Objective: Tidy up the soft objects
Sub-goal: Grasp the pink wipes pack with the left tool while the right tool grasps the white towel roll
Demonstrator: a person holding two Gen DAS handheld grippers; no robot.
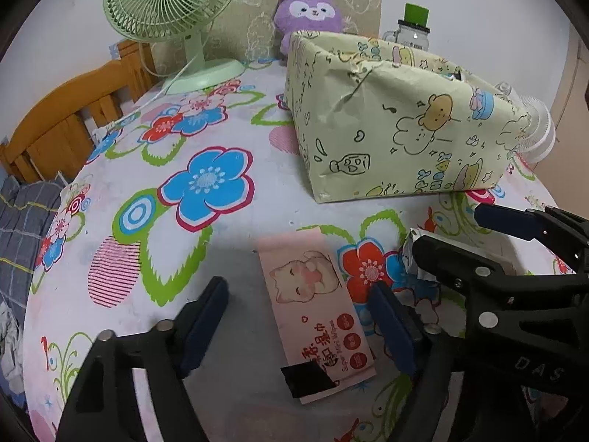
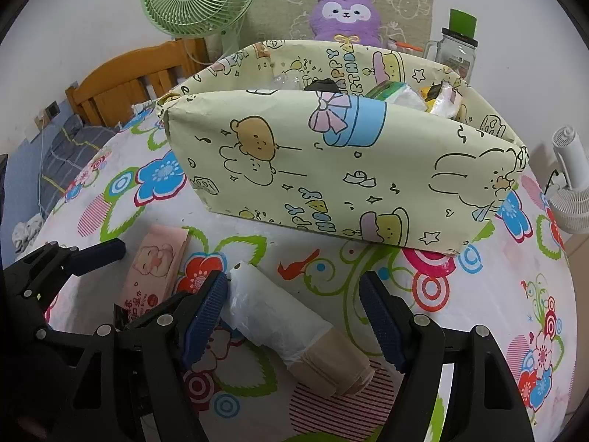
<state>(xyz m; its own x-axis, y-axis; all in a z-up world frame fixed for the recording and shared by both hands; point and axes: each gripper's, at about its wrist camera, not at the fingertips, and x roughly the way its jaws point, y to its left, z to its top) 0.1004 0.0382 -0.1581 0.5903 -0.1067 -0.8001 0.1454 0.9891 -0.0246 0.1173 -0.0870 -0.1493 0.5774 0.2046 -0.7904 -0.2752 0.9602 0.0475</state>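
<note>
A pink wet-wipes pack (image 1: 318,316) with a cat picture lies flat on the flowered tablecloth between the open fingers of my left gripper (image 1: 302,326). It also shows in the right wrist view (image 2: 156,269). A white plastic roll with a beige paper end (image 2: 291,322) lies between the open fingers of my right gripper (image 2: 294,316). The right gripper shows in the left wrist view (image 1: 445,232). A pale green cartoon-print box (image 2: 331,169) stands behind, with several packets inside; it shows in the left wrist view (image 1: 397,125) too.
A green desk fan (image 1: 173,7) and a purple plush toy (image 1: 311,13) stand at the back. A glass jar with a green lid (image 2: 458,44) is behind the box. A small white fan (image 2: 574,188) is at the right edge. A wooden headboard (image 1: 62,121) is at the left.
</note>
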